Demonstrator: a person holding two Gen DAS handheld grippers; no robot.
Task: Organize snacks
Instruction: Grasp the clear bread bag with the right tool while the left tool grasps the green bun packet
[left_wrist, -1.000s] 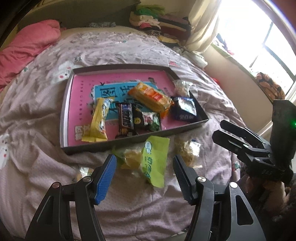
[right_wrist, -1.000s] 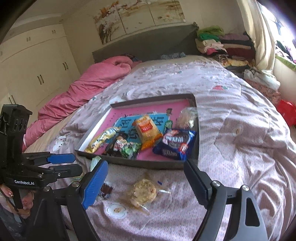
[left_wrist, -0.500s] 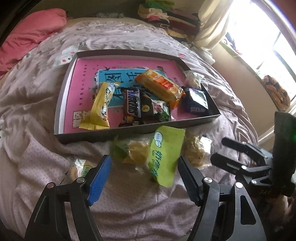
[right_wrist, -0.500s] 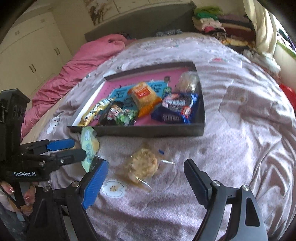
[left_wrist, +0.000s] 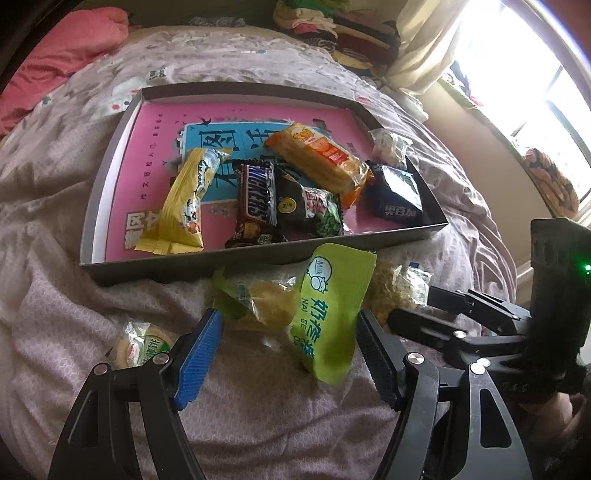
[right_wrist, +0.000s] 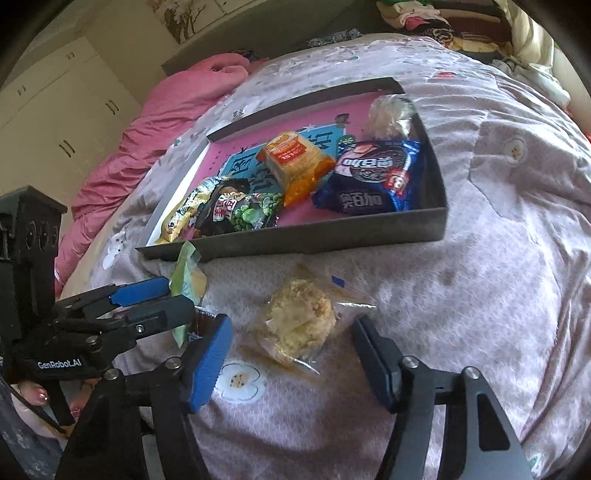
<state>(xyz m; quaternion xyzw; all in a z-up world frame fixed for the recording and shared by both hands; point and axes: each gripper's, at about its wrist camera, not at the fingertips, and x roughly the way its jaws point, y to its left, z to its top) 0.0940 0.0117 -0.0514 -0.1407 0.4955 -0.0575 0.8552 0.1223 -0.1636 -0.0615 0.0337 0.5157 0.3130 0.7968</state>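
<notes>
Green milk-snack packet (left_wrist: 332, 310) lies just before the tray (left_wrist: 258, 254), between my left gripper (left_wrist: 288, 354) pads, jaws wide. My right gripper (right_wrist: 291, 354) is closing around the clear-wrapped pastry (right_wrist: 299, 325), untouched.

The bedspread (left_wrist: 295, 62) is pale mauve with small cartoon animals and white flowers. A rose-pink quilt (left_wrist: 62, 51) lies bunched at the head of the bed. The tray (left_wrist: 258, 258) has dark grey walls and a bright pink floor with a light blue panel of dark characters. In it lie a yellow packet (left_wrist: 184, 206), a brown chocolate bar (left_wrist: 255, 203) lettered in white and blue, a black-and-green pea bag (left_wrist: 314, 212), an orange biscuit pack (left_wrist: 317, 158) and a dark blue cookie pack (right_wrist: 373, 181). Against the tray's near edge is a lime green packet (left_wrist: 332, 306) with white lettering. A clear bag (right_wrist: 299, 325) holds a pale yellow pastry.
</notes>
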